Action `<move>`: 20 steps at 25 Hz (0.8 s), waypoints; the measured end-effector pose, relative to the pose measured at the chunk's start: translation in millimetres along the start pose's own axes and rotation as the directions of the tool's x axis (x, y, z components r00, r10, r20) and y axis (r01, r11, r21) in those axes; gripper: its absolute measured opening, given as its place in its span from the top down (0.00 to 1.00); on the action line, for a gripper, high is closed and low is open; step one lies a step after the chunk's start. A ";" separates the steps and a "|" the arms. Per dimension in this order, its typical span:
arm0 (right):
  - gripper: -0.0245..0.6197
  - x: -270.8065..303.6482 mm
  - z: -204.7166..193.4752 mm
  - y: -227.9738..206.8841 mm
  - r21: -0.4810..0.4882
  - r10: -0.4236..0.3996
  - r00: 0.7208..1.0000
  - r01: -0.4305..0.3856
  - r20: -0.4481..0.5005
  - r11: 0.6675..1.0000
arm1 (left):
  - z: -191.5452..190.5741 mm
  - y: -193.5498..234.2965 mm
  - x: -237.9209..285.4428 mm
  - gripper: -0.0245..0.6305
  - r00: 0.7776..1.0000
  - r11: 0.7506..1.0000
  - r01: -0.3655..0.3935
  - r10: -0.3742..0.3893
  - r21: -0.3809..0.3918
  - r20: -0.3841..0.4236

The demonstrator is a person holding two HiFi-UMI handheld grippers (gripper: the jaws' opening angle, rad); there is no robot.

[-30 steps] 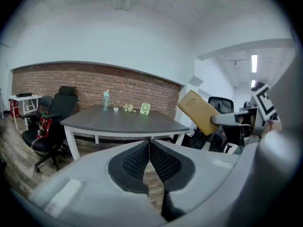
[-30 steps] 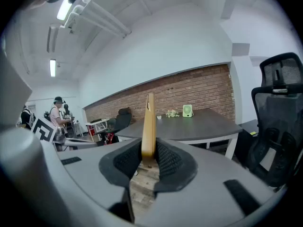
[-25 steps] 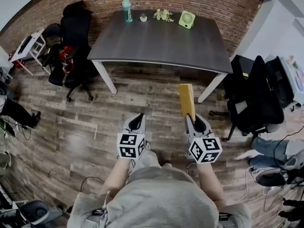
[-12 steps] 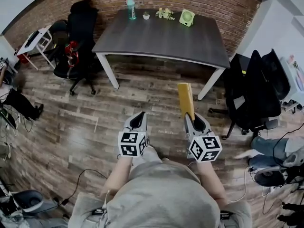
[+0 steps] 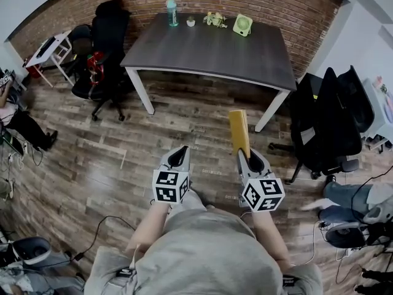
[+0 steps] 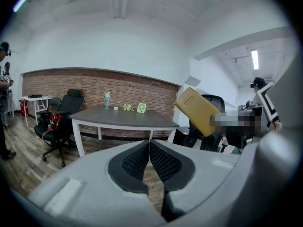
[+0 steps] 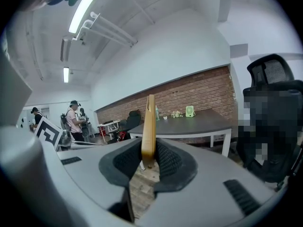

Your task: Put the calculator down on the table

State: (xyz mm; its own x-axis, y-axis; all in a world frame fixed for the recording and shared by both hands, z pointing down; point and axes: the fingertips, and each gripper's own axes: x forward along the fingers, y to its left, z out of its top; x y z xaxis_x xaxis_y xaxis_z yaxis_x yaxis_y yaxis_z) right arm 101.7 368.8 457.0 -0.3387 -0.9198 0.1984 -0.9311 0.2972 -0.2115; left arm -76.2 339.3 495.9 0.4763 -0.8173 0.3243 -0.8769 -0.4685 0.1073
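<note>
Mustard-yellow calculator [image 5: 239,129], carried edge-on and well short of the table [image 5: 209,51].
The right gripper [image 5: 247,155] clamps its near end, so the slab juts out ahead of the jaws, probably to keep it steady in transit. Open wood floor [image 5: 123,158] separates it from the dark table. The left gripper [image 5: 177,158] rides alongside, jaws pressed together on nothing, apparently spare.

Yellow calculator [image 5: 239,129]; dark grey table [image 5: 209,51]; red brick wall [image 5: 295,5]; green fan [image 5: 242,24].

1. The head view looks steeply down from high up; the table [image 5: 209,54] sits far at 12 o'clock.
2. Both gripper views face almost level, sharing that distant table near 12 o'clock.
</note>
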 end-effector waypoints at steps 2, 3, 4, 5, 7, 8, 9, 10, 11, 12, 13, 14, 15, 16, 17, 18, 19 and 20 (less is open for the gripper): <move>0.83 -3.0 -1.4 -3.8 0.004 0.005 1.000 -0.005 -0.002 1.000 | -1.3 -4.6 0.7 0.93 1.000 1.000 -0.001 0.001 0.000 -0.003; 0.83 -4.1 -1.3 -5.6 0.006 0.008 1.000 -0.008 -0.002 1.000 | -1.1 -7.2 1.2 0.93 1.000 1.000 0.000 0.000 -0.001 -0.002; 0.83 -4.7 -0.8 -7.5 0.008 0.011 1.000 -0.011 -0.002 1.000 | -0.5 -9.8 1.9 0.93 1.000 1.000 0.002 -0.002 -0.001 -0.002; 0.83 -5.2 -0.1 -9.5 0.009 0.013 1.000 -0.013 -0.002 1.000 | -0.2 -12.6 2.5 0.93 1.000 1.000 0.004 -0.004 0.000 -0.002; 0.83 -6.2 0.0 -14.0 0.010 0.015 1.000 -0.015 -0.004 1.000 | -1.2 -17.9 3.3 0.93 1.000 1.000 0.006 -0.006 0.004 -0.006; 0.83 -6.4 -0.2 -16.1 0.011 0.016 1.000 -0.016 -0.006 1.000 | -2.1 -19.9 3.5 0.93 1.000 1.000 0.006 -0.006 0.006 -0.009; 0.83 -6.0 -0.2 -17.9 0.013 0.016 1.000 -0.016 -0.008 1.000 | -3.0 -21.2 3.8 0.93 1.000 1.000 0.005 -0.005 0.006 -0.013; 0.83 -5.1 0.3 -19.3 0.016 0.017 1.000 -0.017 -0.008 1.000 | -3.5 -21.7 4.4 0.93 1.000 1.000 0.005 -0.005 0.007 -0.017; 0.83 -3.7 1.3 -20.3 0.018 0.018 1.000 -0.018 -0.008 1.000 | -3.7 -21.8 5.4 0.93 1.000 1.000 0.005 -0.005 0.008 -0.020; 0.83 -2.2 2.5 -21.1 0.019 0.020 1.000 -0.020 -0.006 1.000 | -3.6 -21.7 6.9 0.93 1.000 1.000 0.006 -0.005 0.009 -0.023; 0.83 -0.5 3.5 -22.1 0.019 0.021 1.000 -0.021 -0.006 1.000 | -3.3 -21.9 8.8 0.93 1.000 1.000 0.007 -0.006 0.009 -0.024; 0.83 1.4 4.3 -23.4 0.019 0.022 1.000 -0.021 -0.005 1.000 | -2.8 -22.3 11.4 0.93 1.000 1.000 0.008 -0.008 0.009 -0.024; 0.83 3.6 5.0 -24.9 0.018 0.022 1.000 -0.022 -0.005 1.000 | -2.0 -22.8 14.4 0.93 1.000 1.000 0.010 -0.009 0.009 -0.023; 0.83 5.8 5.6 -26.5 0.017 0.022 1.000 -0.022 -0.006 1.000 | -1.1 -23.4 17.6 0.93 1.000 1.000 0.012 -0.011 0.009 -0.023; 0.83 8.2 6.1 -27.9 0.018 0.022 1.000 -0.022 -0.006 1.000 | -0.3 -23.9 20.9 0.93 1.000 1.000 0.014 -0.014 0.010 -0.023; 0.83 10.7 6.4 -29.2 0.019 0.022 1.000 -0.021 -0.006 1.000 | 0.4 -24.0 24.3 0.93 1.000 1.000 0.017 -0.016 0.011 -0.022; 0.83 13.9 6.9 -30.6 0.020 0.021 1.000 -0.021 -0.006 1.000 | 1.4 -23.4 27.9 0.93 1.000 1.000 0.018 -0.018 0.010 -0.020; 0.83 17.7 7.6 -32.3 0.022 0.020 1.000 -0.020 -0.005 1.000 | 2.7 -22.2 32.0 0.93 1.000 1.000 0.018 -0.018 0.008 -0.018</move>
State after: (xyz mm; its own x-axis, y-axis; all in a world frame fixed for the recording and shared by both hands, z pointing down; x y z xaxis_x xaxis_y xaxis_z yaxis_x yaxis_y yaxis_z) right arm 126.9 341.0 460.1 -0.3577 -0.9123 0.1994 -0.9211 0.3095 -0.2361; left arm -41.3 322.7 501.3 0.4906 -0.8027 0.3392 -0.8677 -0.4857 0.1057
